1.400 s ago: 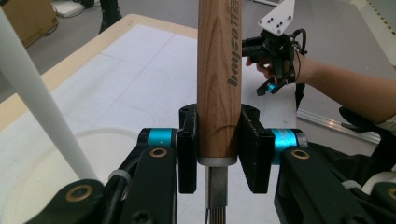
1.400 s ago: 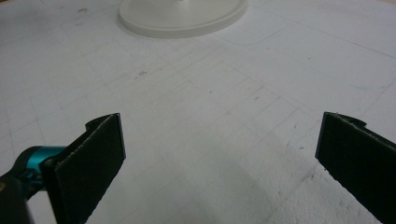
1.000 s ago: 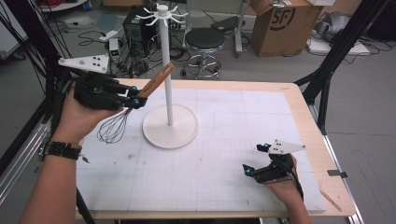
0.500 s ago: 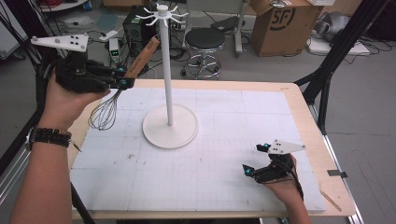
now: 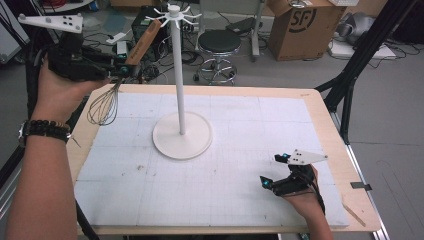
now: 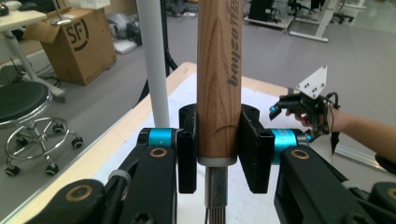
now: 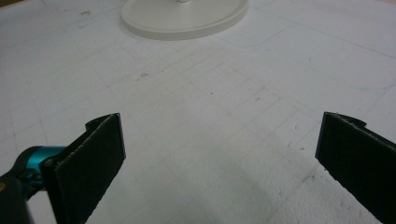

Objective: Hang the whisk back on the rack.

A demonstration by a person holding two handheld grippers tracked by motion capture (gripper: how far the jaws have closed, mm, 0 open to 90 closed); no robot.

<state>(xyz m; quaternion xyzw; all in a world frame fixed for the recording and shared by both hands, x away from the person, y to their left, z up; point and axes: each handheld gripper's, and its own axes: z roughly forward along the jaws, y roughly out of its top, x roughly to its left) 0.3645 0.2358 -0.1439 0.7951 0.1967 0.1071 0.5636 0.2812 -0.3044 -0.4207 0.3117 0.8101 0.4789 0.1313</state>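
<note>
A whisk point(image 5: 107, 100) with a wooden handle point(image 5: 145, 41) and wire loops hangs in the air at the table's far left, handle tilted up toward the hooks point(image 5: 175, 12) of a white stand point(image 5: 181, 75). My left gripper point(image 5: 120, 71) is shut on the handle's lower end; in the left gripper view the black pads point(image 6: 252, 149) press both sides of the wooden handle point(image 6: 218, 70), with the stand's pole point(image 6: 154, 65) just beyond. My right gripper point(image 5: 274, 170) rests low on the white mat at the near right, jaws wide apart with nothing between them point(image 7: 219, 163).
The stand's round base point(image 5: 182, 136) sits mid-table on a white gridded mat point(image 5: 225, 190) over a wooden tabletop point(image 5: 340, 150). Behind the table stand a black stool point(image 5: 219, 45) and a cardboard box point(image 5: 300, 25). A small wooden wedge point(image 5: 356, 214) lies at the near right edge.
My left hand has lifted the whisk up and slightly back, so the handle's tip now sits near the stand's top hooks. The right gripper has stayed put.
</note>
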